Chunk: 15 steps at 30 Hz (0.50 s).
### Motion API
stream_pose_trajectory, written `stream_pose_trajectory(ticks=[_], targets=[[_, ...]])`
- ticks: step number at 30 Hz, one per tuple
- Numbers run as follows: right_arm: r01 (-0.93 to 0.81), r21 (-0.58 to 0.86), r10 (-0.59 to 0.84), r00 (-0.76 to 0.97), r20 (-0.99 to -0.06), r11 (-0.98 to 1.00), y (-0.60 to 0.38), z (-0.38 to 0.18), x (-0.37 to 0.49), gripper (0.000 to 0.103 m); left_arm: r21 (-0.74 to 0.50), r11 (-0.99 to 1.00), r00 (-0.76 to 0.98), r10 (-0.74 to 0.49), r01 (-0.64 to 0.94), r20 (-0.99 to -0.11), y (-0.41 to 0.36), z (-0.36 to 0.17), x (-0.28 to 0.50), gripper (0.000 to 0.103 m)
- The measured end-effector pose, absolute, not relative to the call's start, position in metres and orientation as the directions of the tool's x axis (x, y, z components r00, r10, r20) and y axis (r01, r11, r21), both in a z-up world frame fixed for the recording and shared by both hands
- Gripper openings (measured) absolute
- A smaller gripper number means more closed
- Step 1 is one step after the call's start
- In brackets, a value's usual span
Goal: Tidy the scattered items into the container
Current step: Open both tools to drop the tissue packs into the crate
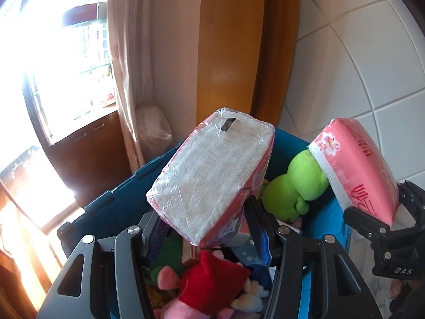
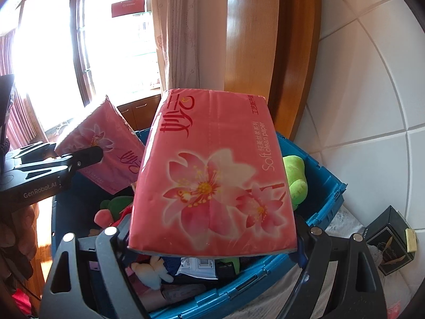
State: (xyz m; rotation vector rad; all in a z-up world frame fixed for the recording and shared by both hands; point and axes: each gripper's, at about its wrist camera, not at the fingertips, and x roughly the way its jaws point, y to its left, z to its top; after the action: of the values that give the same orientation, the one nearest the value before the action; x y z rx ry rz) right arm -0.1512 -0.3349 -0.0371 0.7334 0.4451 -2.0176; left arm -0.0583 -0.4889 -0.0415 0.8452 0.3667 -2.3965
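Observation:
A blue plastic crate (image 1: 114,196) (image 2: 326,186) holds a green plush toy (image 1: 297,186) (image 2: 296,178), a red and pink plush (image 1: 212,276) and other small items. My left gripper (image 1: 202,228) is shut on a pink tissue pack (image 1: 209,178), held tilted above the crate; it also shows in the right wrist view (image 2: 106,143). My right gripper (image 2: 212,239) is shut on a second pink tissue pack (image 2: 215,175) with a flower print, held over the crate; that pack shows at the right of the left wrist view (image 1: 358,167).
A wooden door frame (image 1: 239,47) and a white tiled wall (image 1: 358,53) stand behind the crate. A curtain (image 1: 127,61) and a bright window are at the left. A black box (image 2: 390,244) lies on a pale cloth right of the crate.

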Motion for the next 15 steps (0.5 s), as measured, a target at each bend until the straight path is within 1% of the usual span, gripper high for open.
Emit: stream_pose_trajectory(ticks=[1, 3, 5, 7, 15], targets=[[0.863, -0.016, -0.647, -0.39, -0.656, -0.504, -0.339, -0.038, -0.152, 0.088, -0.066, -0.798, -0.637, -0.426, 0.6, -0.643, -0.491, -0.041, -0.057, 0.057], [0.872, -0.011, -0.648, -0.373, -0.664, -0.49, -0.344, -0.041, -0.152, 0.095, -0.077, -0.779, -0.63, -0.44, 0.623, -0.64, -0.496, -0.041, -0.054, 0.063], [0.872, -0.019, -0.655, -0.382, -0.652, -0.489, -0.345, -0.04, -0.151, 0.101, -0.111, -0.758, -0.639, -0.451, 0.643, -0.623, -0.5, -0.039, -0.048, 0.091], [0.87, -0.017, -0.654, -0.383, -0.652, -0.493, -0.344, -0.04, -0.15, 0.102, -0.125, -0.746, -0.643, -0.461, 0.654, -0.612, -0.503, -0.038, -0.043, 0.093], [0.851, 0.002, -0.644, -0.396, -0.655, -0.525, -0.328, -0.04, -0.156, 0.102, -0.126, -0.745, -0.635, -0.452, 0.655, -0.627, -0.502, -0.042, -0.047, 0.093]])
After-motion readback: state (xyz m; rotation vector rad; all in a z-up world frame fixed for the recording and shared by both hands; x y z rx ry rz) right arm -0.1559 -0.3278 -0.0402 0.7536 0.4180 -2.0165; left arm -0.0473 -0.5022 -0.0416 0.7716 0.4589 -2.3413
